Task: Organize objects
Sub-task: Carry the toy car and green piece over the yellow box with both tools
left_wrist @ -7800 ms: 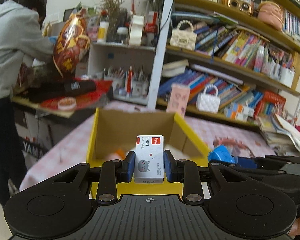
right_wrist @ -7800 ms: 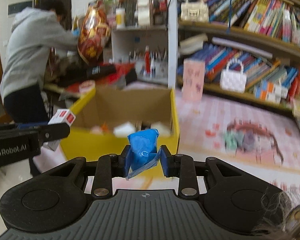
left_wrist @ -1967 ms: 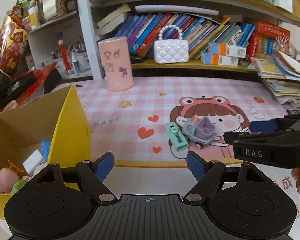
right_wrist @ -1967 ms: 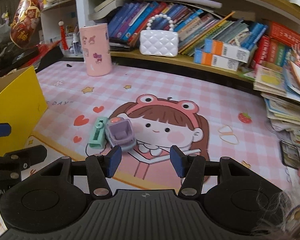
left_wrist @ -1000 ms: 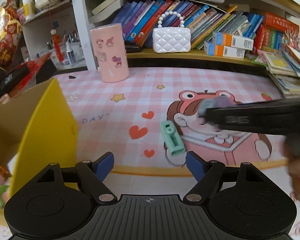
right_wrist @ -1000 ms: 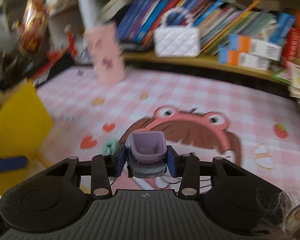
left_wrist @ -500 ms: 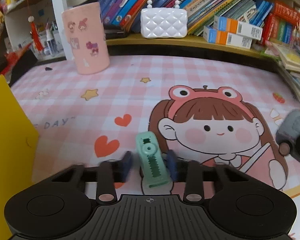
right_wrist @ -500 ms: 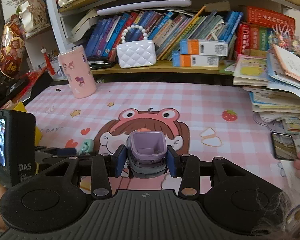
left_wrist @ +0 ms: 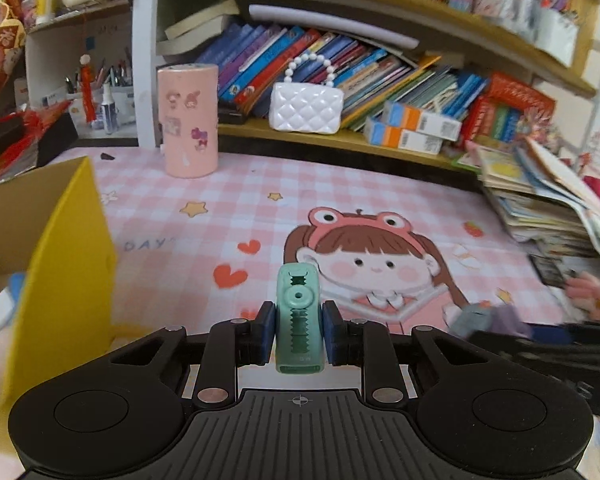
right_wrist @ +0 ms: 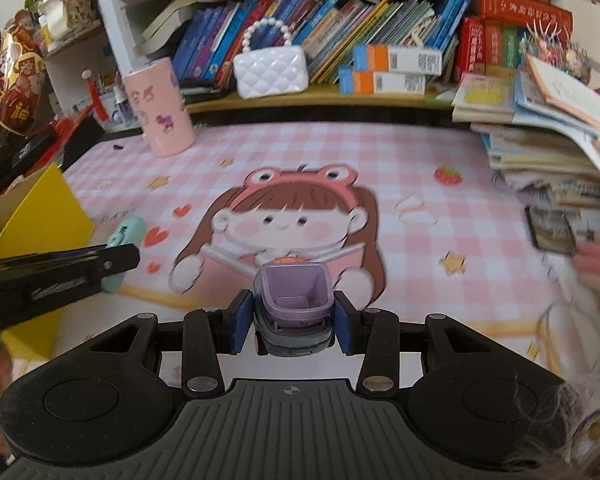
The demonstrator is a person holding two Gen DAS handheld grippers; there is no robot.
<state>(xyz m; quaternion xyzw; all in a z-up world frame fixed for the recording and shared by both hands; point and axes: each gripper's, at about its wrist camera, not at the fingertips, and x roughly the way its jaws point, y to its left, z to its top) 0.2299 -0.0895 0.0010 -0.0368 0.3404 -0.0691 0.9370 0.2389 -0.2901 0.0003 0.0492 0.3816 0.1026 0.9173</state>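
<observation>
My left gripper [left_wrist: 299, 336] is shut on a mint-green toothed clip-like toy [left_wrist: 299, 316], lifted above the pink checked mat [left_wrist: 228, 208]. From the right wrist view the same green toy [right_wrist: 125, 236] shows at the left, pinched in the left gripper's black fingers [right_wrist: 112, 258]. My right gripper [right_wrist: 294, 322] is shut on a small purple and grey toy car [right_wrist: 294, 308], also held above the mat. That car [left_wrist: 488, 320] appears blurred at the right of the left wrist view. The yellow cardboard box [left_wrist: 70, 264] stands open at the left, with a few small items inside.
A pink cylinder with stickers [left_wrist: 188, 120] stands at the back of the mat. A white quilted handbag [left_wrist: 306, 110] and rows of books sit on the low shelf. Stacked magazines [right_wrist: 548, 148] and a phone [right_wrist: 550, 230] lie at the right, beside a person's hand [right_wrist: 598, 268].
My left gripper closed on the green toy and lifted it off the mat. My right gripper keeps hold of the purple car and has shifted sideways with it.
</observation>
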